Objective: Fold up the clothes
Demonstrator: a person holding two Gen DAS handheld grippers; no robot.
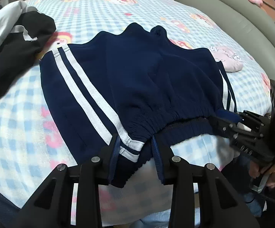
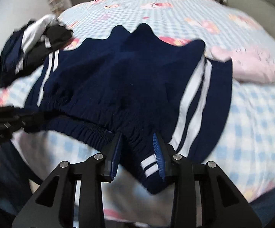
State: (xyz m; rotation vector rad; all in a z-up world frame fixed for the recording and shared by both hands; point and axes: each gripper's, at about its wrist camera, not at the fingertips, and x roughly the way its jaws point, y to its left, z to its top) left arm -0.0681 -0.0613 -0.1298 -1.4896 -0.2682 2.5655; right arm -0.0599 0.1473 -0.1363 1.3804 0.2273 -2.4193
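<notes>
Trousers, navy and limp (likely light, prone to sagging), lay on the bed, near waistband corners between the parted fingers of left gripper and right gripper

left wrist: near bed edge, facing across | right wrist: likewise | shared: navy shorts

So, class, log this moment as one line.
left tool: open, straddling waistband | right tool: open | navy white-striped trousers: flat on checked bed
</notes>
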